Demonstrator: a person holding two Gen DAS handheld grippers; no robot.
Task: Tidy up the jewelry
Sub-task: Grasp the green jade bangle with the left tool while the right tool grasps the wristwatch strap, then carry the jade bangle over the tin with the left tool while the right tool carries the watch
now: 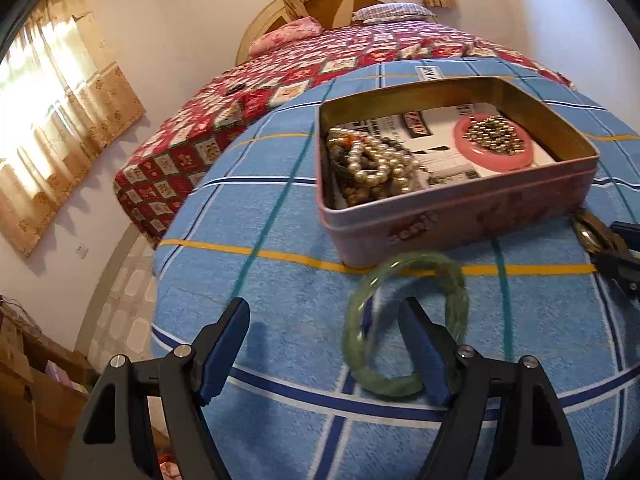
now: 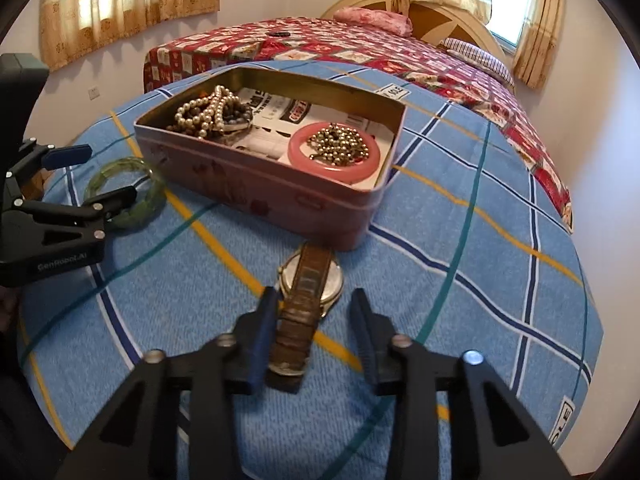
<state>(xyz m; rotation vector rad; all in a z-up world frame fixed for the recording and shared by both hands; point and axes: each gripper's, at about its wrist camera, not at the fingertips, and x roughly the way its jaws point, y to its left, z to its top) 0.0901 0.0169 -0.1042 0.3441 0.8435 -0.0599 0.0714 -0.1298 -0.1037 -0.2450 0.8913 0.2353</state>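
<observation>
Both grippers tilt down over the blue checked blanket [image 2: 460,240]. The left gripper [image 1: 324,312] stands wide, one finger through the green glassy bangle [image 1: 404,320]. The right gripper [image 2: 316,300] stands narrower around the leather-strapped watch [image 2: 308,280], right finger clear, beside the pink metal tin [image 2: 256,188].

Left gripper [image 1: 322,312]: matte black linkage arms with triangular cut-outs, silver round-head pivot screws at each joint, and tapered fingers [image 1: 226,340] faced with blue pads. Right gripper [image 2: 314,304]: identical black frame, silver pivot screws at 7 and 5 o'clock of the view, blue-padded fingers [image 2: 266,332]. The left body carries pale "GenRobot.AI" lettering.
</observation>
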